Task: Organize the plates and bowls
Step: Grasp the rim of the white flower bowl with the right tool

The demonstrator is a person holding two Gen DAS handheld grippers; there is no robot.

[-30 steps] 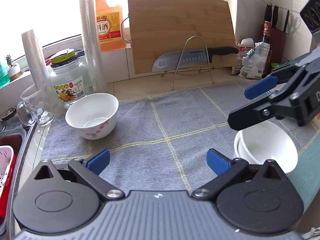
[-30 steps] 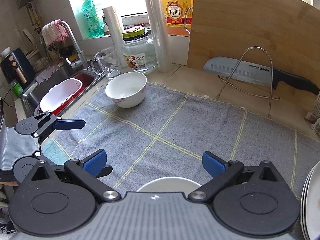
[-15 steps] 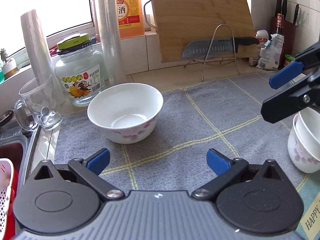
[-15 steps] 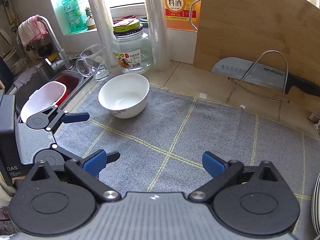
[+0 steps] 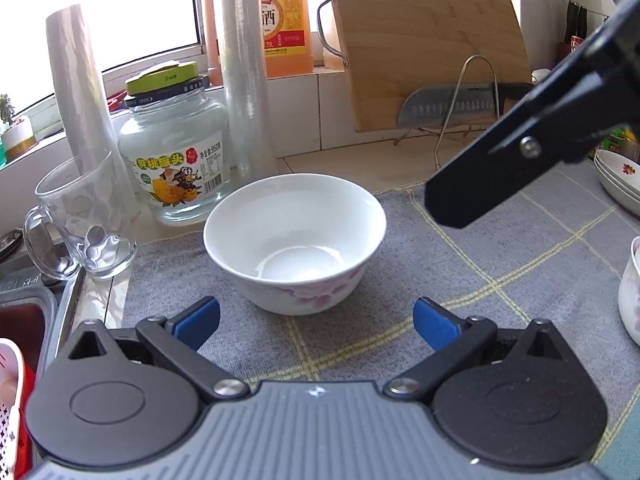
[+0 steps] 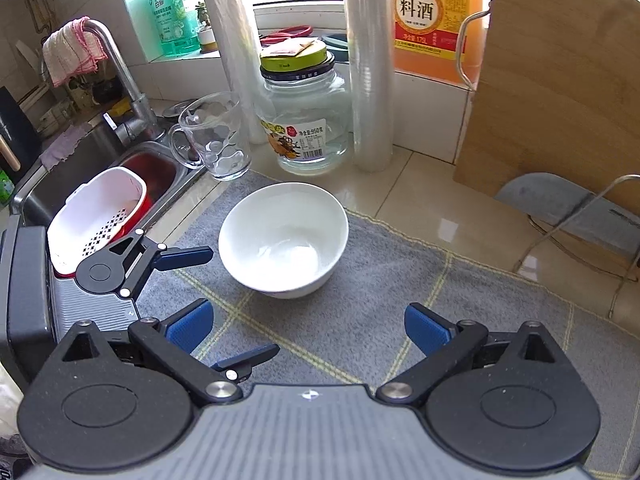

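Observation:
A white bowl with pink flowers (image 5: 294, 240) (image 6: 283, 238) stands upright on the grey checked cloth (image 5: 500, 264) (image 6: 384, 300). My left gripper (image 5: 316, 316) is open right in front of it, nothing between its blue pads. My right gripper (image 6: 306, 326) is open too, just short of the same bowl; one of its black fingers (image 5: 492, 184) crosses the left wrist view above the cloth. The left gripper (image 6: 234, 304) shows at the left of the right wrist view, its fingers either side of the bowl's near edge. Stacked bowls (image 5: 632, 296) and stacked plates (image 5: 618, 176) sit at the right edge.
Behind the bowl stand a glass mug (image 5: 82, 220), a labelled jar (image 5: 176, 152), two film rolls (image 5: 244, 68), an orange bottle (image 5: 286, 20) and a wooden board (image 5: 424, 40) with a knife on a wire rack (image 5: 452, 106). A sink with a white strainer (image 6: 98, 216) lies left.
Both grippers have moved left and closer to the flowered bowl, which now fills the middle of each view. The stacked bowls have slid to the right edge. Both grippers stay open.

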